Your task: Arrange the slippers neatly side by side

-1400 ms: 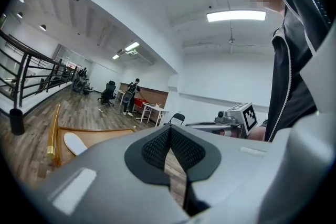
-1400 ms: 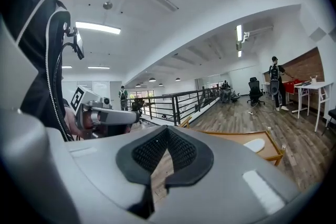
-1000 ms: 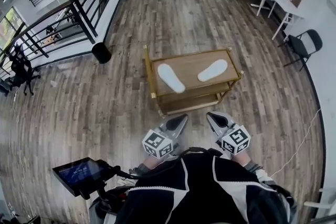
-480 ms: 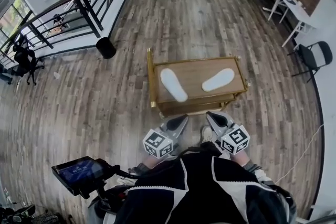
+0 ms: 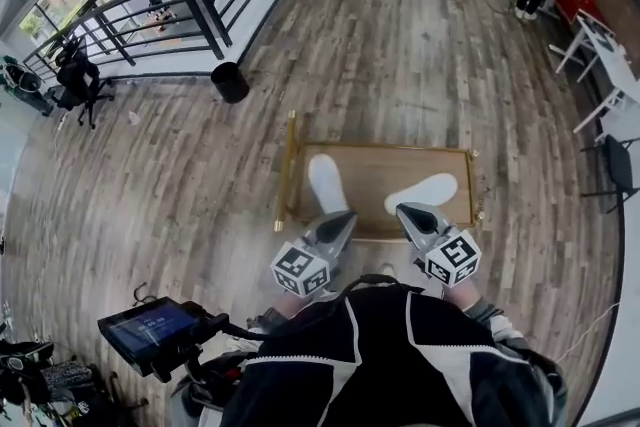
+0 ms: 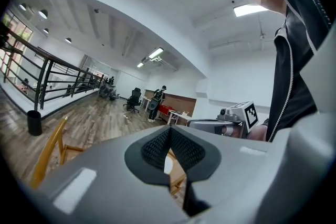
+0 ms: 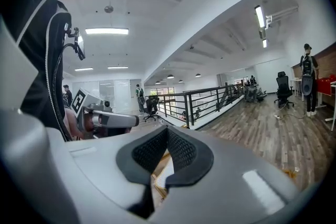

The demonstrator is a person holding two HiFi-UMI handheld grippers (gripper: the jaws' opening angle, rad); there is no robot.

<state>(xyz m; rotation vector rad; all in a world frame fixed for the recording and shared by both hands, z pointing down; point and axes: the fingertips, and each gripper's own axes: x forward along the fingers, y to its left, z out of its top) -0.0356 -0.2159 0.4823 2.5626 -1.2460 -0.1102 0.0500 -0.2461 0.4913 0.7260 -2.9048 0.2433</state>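
1. Left gripper [image 5: 345, 217] is hanging over the near edge of the low wooden bench with a gold-coloured frame [image 5: 380, 152]. Its fingers [image 6: 155, 147] are sitting fully together and are gripping nothing.
2. Right gripper [image 5: 405, 211] is hanging over the same near edge, just to the right. Its fingers [image 7: 149, 152] are also pressing fully together, with nothing between them.
3. Left white flat slipper [image 5: 326, 183] is lying on the left half of the bench top, running lengthwise away from the person. Its near end is showing just past the left gripper's tip.
4. Right white flat slipper [image 5: 424, 194] is lying on the right half, angling off to the upper right. Its near end is showing just beside the right gripper's tip.
5. The two slippers are lying well apart and are not lining up parallel.
6. Whether either tip is touching a slipper is not showing; both gripper views are showing white only beyond the fingers.
7. The bench is standing on a wood plank floor [image 5: 150, 185].
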